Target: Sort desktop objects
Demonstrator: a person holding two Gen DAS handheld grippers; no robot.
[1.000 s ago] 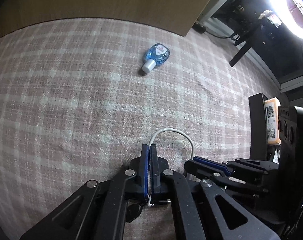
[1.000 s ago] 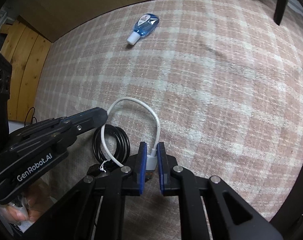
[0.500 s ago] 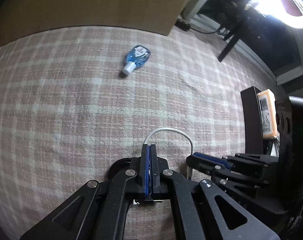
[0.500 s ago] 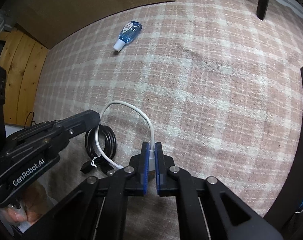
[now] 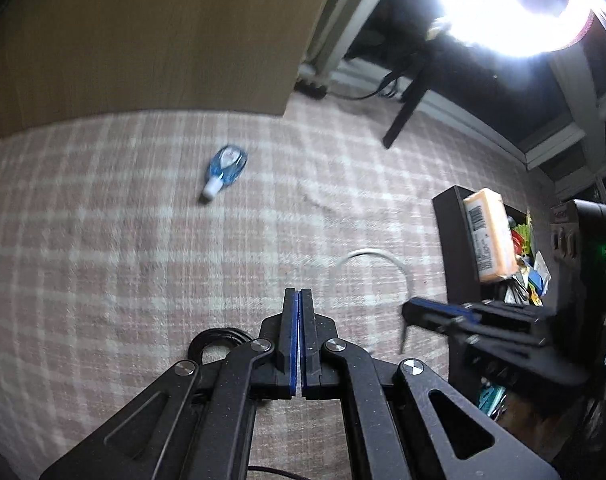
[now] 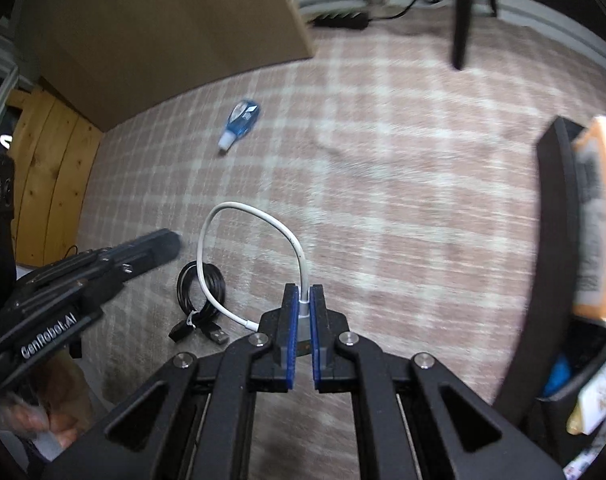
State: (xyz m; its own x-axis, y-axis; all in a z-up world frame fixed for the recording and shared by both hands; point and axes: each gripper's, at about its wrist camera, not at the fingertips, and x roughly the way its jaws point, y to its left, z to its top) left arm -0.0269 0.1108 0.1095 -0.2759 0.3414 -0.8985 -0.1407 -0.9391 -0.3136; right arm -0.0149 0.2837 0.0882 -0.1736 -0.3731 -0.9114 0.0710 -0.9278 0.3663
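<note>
Black bin (image 5: 457,248) holds an orange packet (image 5: 489,236) and colourful clutter.

Black bin (image 6: 551,216) cut by right edge — contents unreadable; blue bottle (image 5: 225,168) label blurred.

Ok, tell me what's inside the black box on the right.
The black box holds an orange barcoded pack standing upright at its near wall, with bright, jumbled small items behind it. Its dark walls and the right gripper cover everything deeper.

Bright lamp (image 5: 515,4), cardboard panel (image 6: 163,40)
</note>
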